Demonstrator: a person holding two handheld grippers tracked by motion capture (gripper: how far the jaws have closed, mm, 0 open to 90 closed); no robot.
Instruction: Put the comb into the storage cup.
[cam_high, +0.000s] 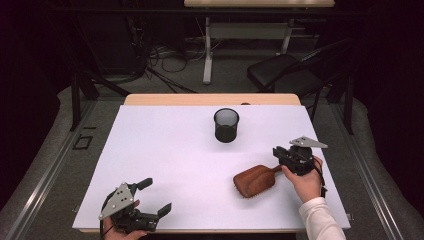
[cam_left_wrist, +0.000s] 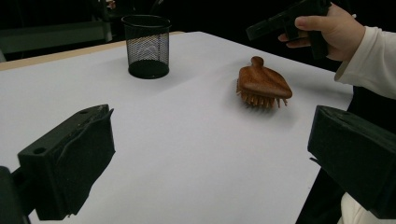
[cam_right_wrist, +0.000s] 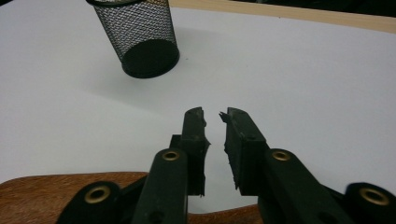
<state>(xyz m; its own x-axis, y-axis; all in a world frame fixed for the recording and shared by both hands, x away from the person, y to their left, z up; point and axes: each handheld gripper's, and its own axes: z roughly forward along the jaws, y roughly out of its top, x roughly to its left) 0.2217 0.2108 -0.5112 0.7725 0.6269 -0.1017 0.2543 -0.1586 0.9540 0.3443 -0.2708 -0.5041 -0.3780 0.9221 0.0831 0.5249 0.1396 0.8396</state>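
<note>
A brown wooden hairbrush (cam_high: 255, 180) lies bristles down on the white table, right of centre, its handle toward the right. My right gripper (cam_high: 276, 151) hovers just above the handle end and points left. In the right gripper view its jaws (cam_right_wrist: 212, 116) stand a narrow gap apart with nothing between them, and the hairbrush (cam_right_wrist: 46, 191) lies below and behind them. A black mesh cup (cam_high: 226, 125) stands upright at the middle back. My left gripper (cam_high: 159, 194) rests at the front left, wide open and empty, facing the hairbrush (cam_left_wrist: 264, 84) and the mesh cup (cam_left_wrist: 145, 46).
A white sheet (cam_high: 165, 150) covers the table, with a wooden strip (cam_high: 210, 99) showing along the far edge. Beyond the table a black chair (cam_high: 285, 72) stands at the right and a desk frame (cam_high: 207, 50) with cables on the floor.
</note>
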